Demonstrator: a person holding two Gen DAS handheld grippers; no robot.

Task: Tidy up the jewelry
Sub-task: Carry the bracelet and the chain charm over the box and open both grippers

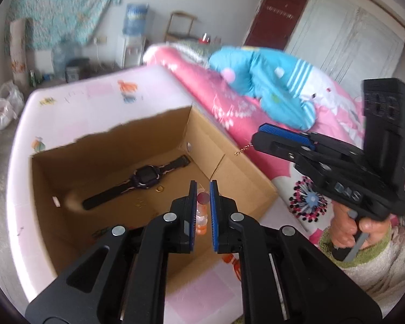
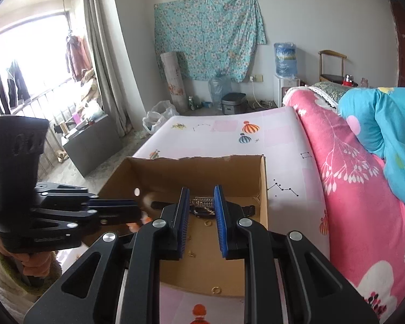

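An open cardboard box (image 1: 67, 167) stands on a pink printed mat (image 1: 94, 91). A dark watch (image 1: 145, 181), a gold ring (image 1: 160, 188) and small gold pieces (image 1: 141, 203) lie on its floor. My left gripper (image 1: 203, 186) hangs over the box, shut on a bead string (image 1: 202, 210) with a pink disc and orange and clear beads. My right gripper (image 2: 202, 191) is also above the box (image 2: 197, 159), shut on a small metal abacus charm (image 2: 203, 203) with a chain. From the left wrist, the right gripper (image 1: 255, 137) shows at the box's right edge with the chain (image 1: 243, 149) dangling.
A bed with a pink quilt (image 2: 351, 189) and a blue blanket (image 2: 386, 140) runs along the right of the mat. Another gold ring (image 2: 216, 289) lies at the box's near wall. Water bottles, bags and a chair stand by the far wall.
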